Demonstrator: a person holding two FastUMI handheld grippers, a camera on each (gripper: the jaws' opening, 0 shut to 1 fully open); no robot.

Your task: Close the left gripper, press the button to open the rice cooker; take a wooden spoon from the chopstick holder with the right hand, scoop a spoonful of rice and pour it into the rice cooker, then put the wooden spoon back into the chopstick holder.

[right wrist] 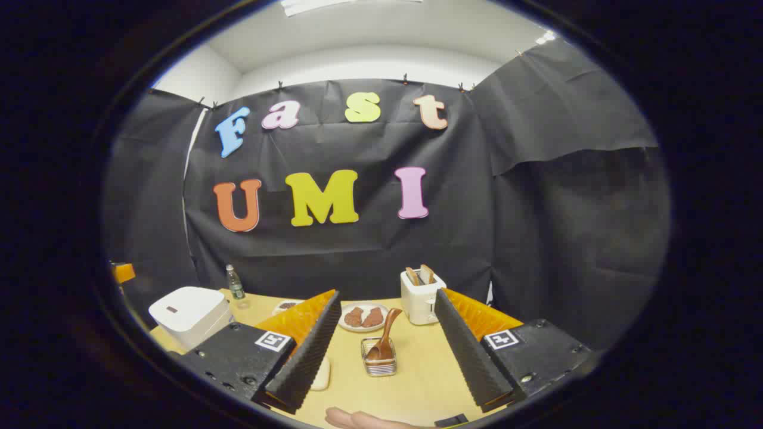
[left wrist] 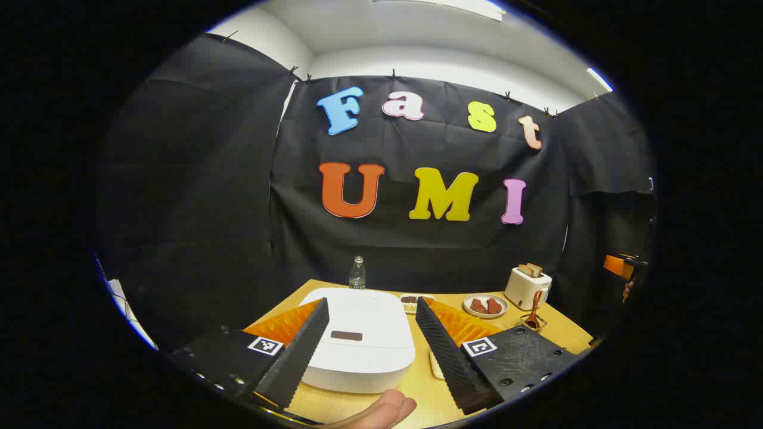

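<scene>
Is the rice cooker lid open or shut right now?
Shut. The rice cooker lid lies flat on the body, no gap showing, with the open left gripper in front of it.

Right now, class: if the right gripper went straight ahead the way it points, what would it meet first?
Probably the brown wooden spoon standing in the small wire chopstick holder, centred between the open right gripper; depth is uncertain.

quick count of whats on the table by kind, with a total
rice cooker: 1
toaster: 1
water bottle: 1
plate of brown food: 1
small dish of dark bits: 1
chopstick holder: 1
wooden spoon: 1
pale flat item near the table's front edge: 1
Total: 8
</scene>
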